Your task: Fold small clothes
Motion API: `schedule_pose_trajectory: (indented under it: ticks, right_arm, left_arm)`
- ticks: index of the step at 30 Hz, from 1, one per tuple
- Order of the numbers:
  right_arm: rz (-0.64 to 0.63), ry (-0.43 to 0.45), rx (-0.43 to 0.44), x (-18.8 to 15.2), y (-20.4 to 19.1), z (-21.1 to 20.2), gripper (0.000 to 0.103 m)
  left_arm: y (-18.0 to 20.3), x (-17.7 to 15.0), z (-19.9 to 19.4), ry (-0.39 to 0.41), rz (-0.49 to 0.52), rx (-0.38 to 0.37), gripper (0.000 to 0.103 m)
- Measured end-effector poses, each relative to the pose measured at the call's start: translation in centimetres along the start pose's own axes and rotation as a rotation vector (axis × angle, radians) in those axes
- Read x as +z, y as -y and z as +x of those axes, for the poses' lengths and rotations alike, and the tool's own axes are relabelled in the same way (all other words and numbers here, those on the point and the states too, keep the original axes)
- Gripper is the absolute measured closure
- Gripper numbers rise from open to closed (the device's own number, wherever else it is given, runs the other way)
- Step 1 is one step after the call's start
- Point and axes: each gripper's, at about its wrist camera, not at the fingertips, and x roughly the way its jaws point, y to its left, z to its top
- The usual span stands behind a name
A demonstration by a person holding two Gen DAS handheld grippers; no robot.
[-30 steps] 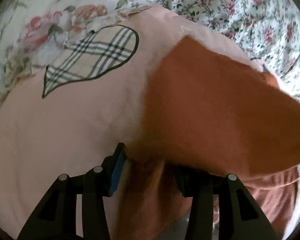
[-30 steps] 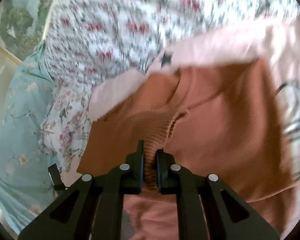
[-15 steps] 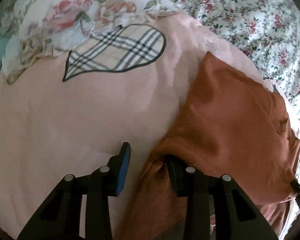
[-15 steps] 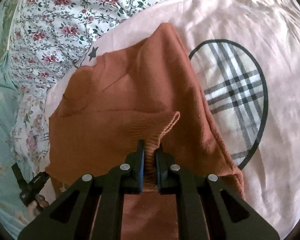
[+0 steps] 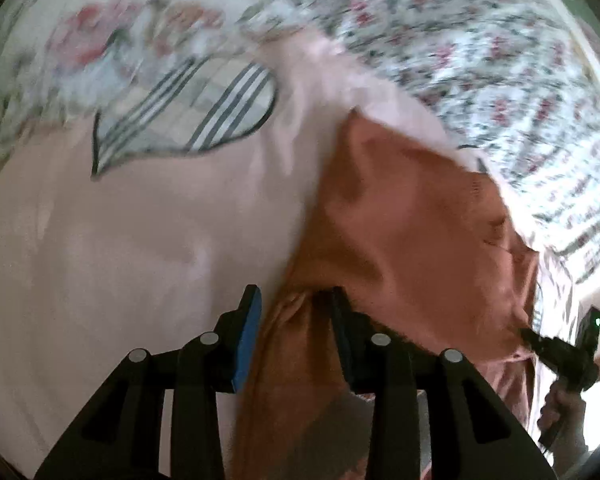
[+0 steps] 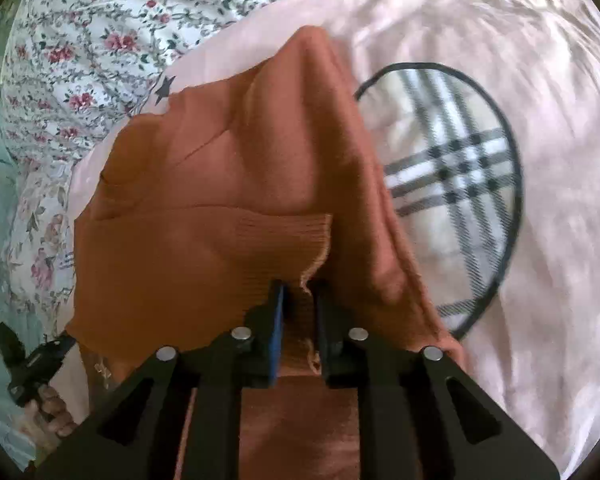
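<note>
a: from the left wrist view, where are we?

b: mid-fold, i'd say. the rust-orange knit garment (image 5: 412,240) lies on the pink cloth (image 5: 120,260), ahead and to the right of the left gripper (image 5: 296,312). a gathered bunch of it runs between the jaws, which stand partly open and have just widened a little. the right pad looks against the fabric, the blue pad seems just clear, so i wouldn't call it a grip. it's blurred.

a: and the right wrist view?

b: the right gripper (image 6: 300,308) has the ribbed hem (image 6: 292,236) between its jaws. they've just been opening, with narrow gaps showing, so the hem looks released onto the garment's body, just ahead of the tips. the other gripper (image 6: 32,360) sits low left.

a: next?

b: likely draw both back without dragging the knit, then regrip for another fold.
</note>
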Motion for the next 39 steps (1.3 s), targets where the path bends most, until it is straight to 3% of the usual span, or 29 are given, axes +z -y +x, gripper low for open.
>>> schedule_pose_trajectory:
  ticks: [3,5,7,11,16,21,23,24,25,26,27,28,30,33,39]
  right_arm:
    - [-0.031,0.044,0.017,1.1,-0.8,-1.2,0.076]
    - [-0.076,0.052,0.039,2.5,-1.7,-1.5,0.063]
    - [-0.163,0.053,0.047,5.0,-3.4,-1.4,0.051]
    - [-0.386,0.048,0.047,9.5,-6.8,0.2,0.039]
    - [-0.612,0.010,0.003,12.7,-9.5,3.9,0.037]
    - [-0.683,-0.020,0.004,14.9,-10.2,7.2,0.036]
    - [-0.707,-0.072,-0.014,15.0,-10.4,9.1,0.036]
    - [-0.721,-0.082,-0.031,14.7,-10.4,9.7,0.037]
    - [-0.735,-0.071,-0.046,14.5,-10.5,10.0,0.050]
    - [-0.727,-0.064,-0.045,14.4,-10.5,9.9,0.075]
    - [-0.696,-0.063,-0.032,14.5,-10.3,9.7,0.092]
    - [-0.657,-0.053,-0.014,14.7,-10.1,9.1,0.096]
    - [-0.633,0.026,-0.007,14.7,-10.1,6.9,0.096]
    - [-0.584,0.126,-0.021,14.5,-9.9,4.7,0.096]
    - [-0.479,0.075,-0.103,14.8,-9.2,9.2,0.097]
  left_arm:
    - [1.5,2.8,0.5,0.015,0.076,0.003,0.052]
    - [2.8,5.3,1.5,0.026,0.140,0.008,0.049]
    - [4.7,8.2,2.8,0.044,0.225,0.032,0.045]
    - [9.4,13.3,6.0,0.032,0.425,0.052,0.028]
    - [13.9,16.0,12.3,-0.079,0.676,0.123,0.027]
    - [14.7,15.7,16.8,-0.206,0.770,0.117,0.027]
    - [14.8,15.4,17.2,-0.198,0.796,0.122,0.034]
    - [15.0,15.2,17.2,-0.197,0.805,0.108,0.051]
    - [15.2,15.1,17.0,-0.183,0.816,0.096,0.064]
    - [15.5,14.8,16.6,-0.160,0.836,0.106,0.097]
    - [15.8,14.4,16.4,-0.143,0.851,0.128,0.098]
    - [16.1,14.1,16.0,-0.109,0.870,0.160,0.099]
    - [16.8,13.8,14.6,-0.031,0.869,0.198,0.099]
    - [15.8,15.2,13.2,0.054,0.745,0.218,0.099]
    - [15.4,15.8,16.8,0.047,0.694,0.341,0.099]
